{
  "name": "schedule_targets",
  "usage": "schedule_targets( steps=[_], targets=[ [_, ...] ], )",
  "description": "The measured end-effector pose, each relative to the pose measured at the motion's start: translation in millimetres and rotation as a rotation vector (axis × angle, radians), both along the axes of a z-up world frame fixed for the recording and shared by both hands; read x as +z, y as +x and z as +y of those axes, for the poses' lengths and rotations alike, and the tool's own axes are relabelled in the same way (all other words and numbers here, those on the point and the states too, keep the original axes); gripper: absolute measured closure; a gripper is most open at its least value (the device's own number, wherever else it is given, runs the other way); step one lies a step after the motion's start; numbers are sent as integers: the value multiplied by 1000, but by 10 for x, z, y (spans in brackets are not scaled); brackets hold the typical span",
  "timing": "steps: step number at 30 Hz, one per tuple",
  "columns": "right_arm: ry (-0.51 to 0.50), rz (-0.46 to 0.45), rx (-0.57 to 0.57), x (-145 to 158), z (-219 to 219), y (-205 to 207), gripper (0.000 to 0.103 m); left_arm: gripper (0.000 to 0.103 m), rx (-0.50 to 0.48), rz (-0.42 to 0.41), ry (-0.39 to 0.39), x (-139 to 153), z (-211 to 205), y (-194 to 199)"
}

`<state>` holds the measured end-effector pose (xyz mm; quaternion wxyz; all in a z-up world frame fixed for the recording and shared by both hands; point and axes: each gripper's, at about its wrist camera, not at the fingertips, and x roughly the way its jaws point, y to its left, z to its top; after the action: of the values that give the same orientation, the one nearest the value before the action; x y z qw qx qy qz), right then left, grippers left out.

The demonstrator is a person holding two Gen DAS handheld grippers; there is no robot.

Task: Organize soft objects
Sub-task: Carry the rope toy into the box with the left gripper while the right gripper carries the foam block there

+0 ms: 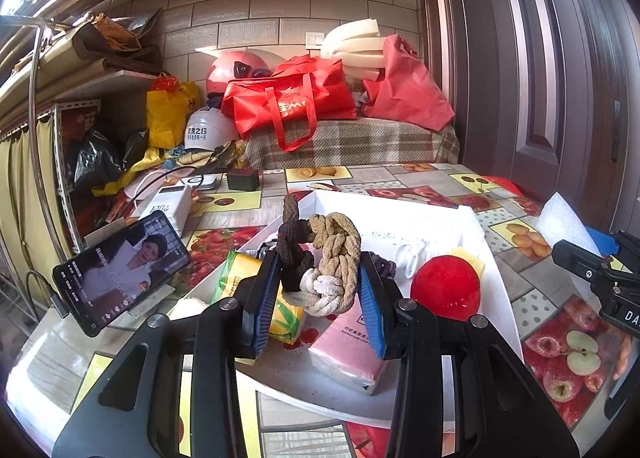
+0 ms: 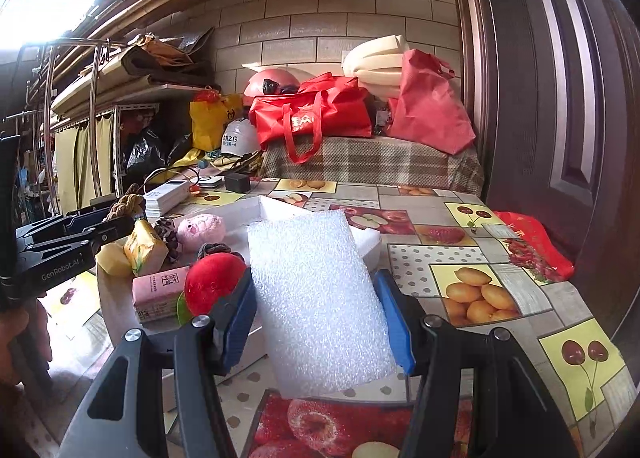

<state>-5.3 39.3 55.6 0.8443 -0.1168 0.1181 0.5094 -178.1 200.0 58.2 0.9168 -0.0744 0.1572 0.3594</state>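
Note:
My left gripper (image 1: 318,290) is shut on a knotted rope toy (image 1: 324,258) of brown, tan and white cords and holds it above a white box (image 1: 400,214). The box holds a red plush ball (image 1: 444,290), a pink tissue pack (image 1: 348,350), a yellow-green tissue pack (image 1: 280,314) and a pink plush (image 2: 200,230). My right gripper (image 2: 316,318) is shut on a white foam sheet (image 2: 316,298), which lies tilted over the box's right rim (image 2: 372,246). The left gripper shows in the right wrist view (image 2: 116,230), and the right gripper shows at the right edge of the left wrist view.
The table has a fruit-pattern cloth (image 2: 472,290). A phone (image 1: 120,270) plays a video at the left, beside a power bank (image 1: 168,206) and cables. Red bags (image 1: 288,98), helmets and foam sit on a plaid-covered bench behind. A red packet (image 2: 536,246) lies at the table's right edge.

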Motion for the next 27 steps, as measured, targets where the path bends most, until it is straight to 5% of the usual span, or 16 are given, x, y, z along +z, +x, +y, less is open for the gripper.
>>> schedule_targets(
  steps=[27],
  targets=[
    [-22, 38, 22, -16, 535, 102, 44, 66, 3, 69, 26, -53, 199, 217]
  ],
)
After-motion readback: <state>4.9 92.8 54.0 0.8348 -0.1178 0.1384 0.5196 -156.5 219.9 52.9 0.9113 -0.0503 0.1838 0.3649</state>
